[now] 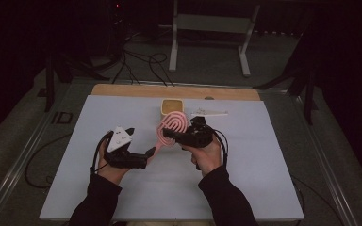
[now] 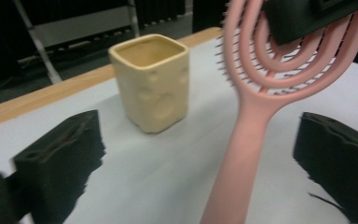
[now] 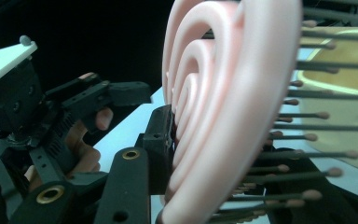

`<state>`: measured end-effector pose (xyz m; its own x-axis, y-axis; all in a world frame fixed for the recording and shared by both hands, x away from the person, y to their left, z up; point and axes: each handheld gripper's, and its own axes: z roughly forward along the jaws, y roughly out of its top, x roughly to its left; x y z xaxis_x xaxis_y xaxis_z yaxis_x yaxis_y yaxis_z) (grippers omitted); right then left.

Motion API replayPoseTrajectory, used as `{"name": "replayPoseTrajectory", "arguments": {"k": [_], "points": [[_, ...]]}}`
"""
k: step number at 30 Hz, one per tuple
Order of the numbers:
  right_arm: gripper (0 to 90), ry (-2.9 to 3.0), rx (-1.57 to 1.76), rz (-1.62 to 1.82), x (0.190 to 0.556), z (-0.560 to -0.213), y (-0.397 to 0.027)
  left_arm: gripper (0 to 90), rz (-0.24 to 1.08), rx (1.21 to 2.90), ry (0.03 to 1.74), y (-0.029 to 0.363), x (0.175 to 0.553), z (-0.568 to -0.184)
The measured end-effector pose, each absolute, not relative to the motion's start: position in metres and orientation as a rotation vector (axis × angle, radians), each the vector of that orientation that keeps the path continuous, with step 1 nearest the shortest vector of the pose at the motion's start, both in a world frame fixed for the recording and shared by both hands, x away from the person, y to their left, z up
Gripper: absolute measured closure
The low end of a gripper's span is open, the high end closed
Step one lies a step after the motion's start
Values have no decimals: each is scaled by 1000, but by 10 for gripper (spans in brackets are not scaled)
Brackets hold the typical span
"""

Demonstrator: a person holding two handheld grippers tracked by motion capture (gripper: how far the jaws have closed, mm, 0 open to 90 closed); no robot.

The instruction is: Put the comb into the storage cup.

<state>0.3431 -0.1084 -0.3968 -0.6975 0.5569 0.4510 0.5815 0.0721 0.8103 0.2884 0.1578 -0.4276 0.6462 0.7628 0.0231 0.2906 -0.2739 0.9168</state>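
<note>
The right gripper (image 1: 169, 135) squeezes the round head of the pink brush (image 1: 172, 127) above the table (image 1: 264, 179), and the brush's handle points down toward the left gripper (image 1: 149, 153), whose jaws stand wide apart around the handle without touching it.

Pretty tight in the middle of the table (image 1: 99, 188): the pink hairbrush (image 1: 172, 126) sits up off the surface, clamped in the right gripper (image 1: 169, 135), with its handle slanting down between the wide-apart jaws of the left gripper (image 1: 146, 155). Neither jaw touches the handle, so there's a gap on each side of it. Just behind the brush stands a yellow cup (image 1: 172, 107), blocking a straight push forward. A small white thing (image 1: 209, 113) lies beside the cup, to its right. The near edge and both outer sides of the white sheet are wide open.
</note>
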Motion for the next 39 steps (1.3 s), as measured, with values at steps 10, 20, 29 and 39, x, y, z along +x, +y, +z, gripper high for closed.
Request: {"name": "replayPoseTrajectory", "arguments": {"k": [10,20,29,39], "points": [[634,-2301,-1214,-1751,346,-389,-110,1,619,1779,882,192,278,-444],[634,-2329,-1235,-1732,348,-386,-113,2,663,1746,944,225,256,-470],[634,-2318,-1227,-1747,348,-380,-114,2,701,1766,974,236,238,-487],[633,-2313,-1258,-1752,355,-380,-115,1,719,1728,1016,244,237,-494]]}}
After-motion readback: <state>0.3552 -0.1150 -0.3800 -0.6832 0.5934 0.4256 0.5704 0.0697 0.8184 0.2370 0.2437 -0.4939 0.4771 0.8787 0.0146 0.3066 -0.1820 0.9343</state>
